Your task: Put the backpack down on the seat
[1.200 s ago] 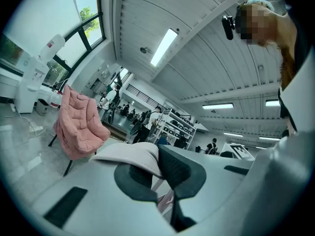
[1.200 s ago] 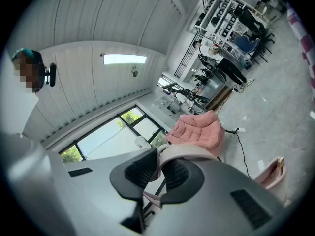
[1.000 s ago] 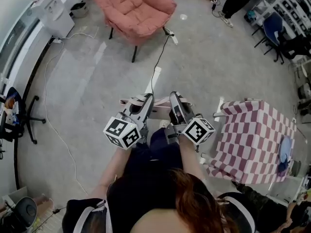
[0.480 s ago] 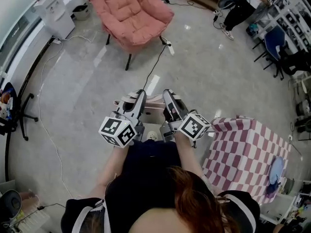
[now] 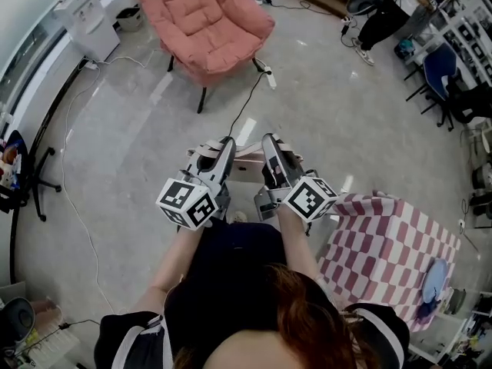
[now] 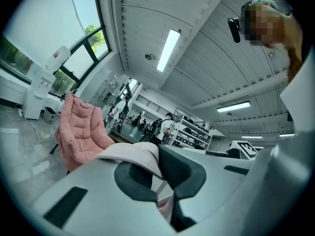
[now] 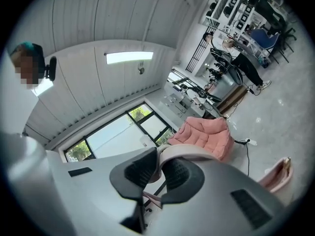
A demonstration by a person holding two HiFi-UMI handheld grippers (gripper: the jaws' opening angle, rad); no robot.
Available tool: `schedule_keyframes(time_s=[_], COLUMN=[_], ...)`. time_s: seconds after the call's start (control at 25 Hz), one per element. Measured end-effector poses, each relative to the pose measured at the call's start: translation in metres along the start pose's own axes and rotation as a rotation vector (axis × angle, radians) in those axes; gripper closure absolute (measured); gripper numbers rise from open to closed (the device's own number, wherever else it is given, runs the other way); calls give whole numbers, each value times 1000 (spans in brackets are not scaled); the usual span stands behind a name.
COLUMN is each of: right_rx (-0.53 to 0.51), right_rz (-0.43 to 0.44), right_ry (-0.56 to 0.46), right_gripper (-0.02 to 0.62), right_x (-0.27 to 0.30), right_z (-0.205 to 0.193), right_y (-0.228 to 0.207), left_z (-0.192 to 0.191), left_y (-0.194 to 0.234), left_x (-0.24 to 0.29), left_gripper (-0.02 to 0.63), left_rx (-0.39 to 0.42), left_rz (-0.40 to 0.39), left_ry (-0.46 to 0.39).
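Left gripper [image 6: 157, 168] and right gripper [image 7: 158, 176] are each clamped on a pale pink fabric shoulder strap [image 6: 140, 154] of the pale pink backpack [image 5: 244, 166], which hangs between them, near the person. A salmon-pink padded lounge chair [image 5: 206, 21] stands far ahead, well apart. Best to walk closer, hold both straps level, and lower the bag onto the cushion before releasing.

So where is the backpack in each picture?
Head view: the backpack is in the middle, held up over the floor.
Left gripper view: only its pale pink strap shows, bottom middle, pinched in the jaws.
Right gripper view: a strap at the bottom middle, pinched in the jaws, and another bit at the lower right.
Shared landmark: the pink armchair, at the top, left and right of middle.
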State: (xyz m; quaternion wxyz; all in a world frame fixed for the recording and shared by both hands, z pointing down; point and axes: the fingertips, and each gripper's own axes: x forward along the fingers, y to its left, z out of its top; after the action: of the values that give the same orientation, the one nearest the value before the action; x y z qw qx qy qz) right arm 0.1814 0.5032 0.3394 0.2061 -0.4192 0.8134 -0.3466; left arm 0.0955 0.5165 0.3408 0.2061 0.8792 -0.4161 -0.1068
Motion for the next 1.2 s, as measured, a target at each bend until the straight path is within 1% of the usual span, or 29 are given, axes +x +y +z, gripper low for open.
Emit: schedule_keyframes(time_s=[0.16, 0.44, 0.72, 1.0, 1.2], right_rx=[27, 61, 90, 55, 37], right_rz=[-25, -50, -23, 1, -6], right_ry=[-6, 34, 33, 5, 4], right_gripper=[541, 541, 541, 541, 541], right_x=[23, 80, 132, 176, 203], right_z=[10, 14, 29, 54, 65], right_y=[-20, -48, -64, -66, -73], left_z=[6, 19, 38, 68, 80], left_y=[16, 65, 107, 135, 151], left_x=[27, 65, 100, 135, 155], left_gripper=[581, 581, 581, 581, 581], left_rx=[6, -12, -36, -18, -12], left_rz=[-20, 11, 32, 24, 15], left_ry=[21, 50, 28, 3, 13])
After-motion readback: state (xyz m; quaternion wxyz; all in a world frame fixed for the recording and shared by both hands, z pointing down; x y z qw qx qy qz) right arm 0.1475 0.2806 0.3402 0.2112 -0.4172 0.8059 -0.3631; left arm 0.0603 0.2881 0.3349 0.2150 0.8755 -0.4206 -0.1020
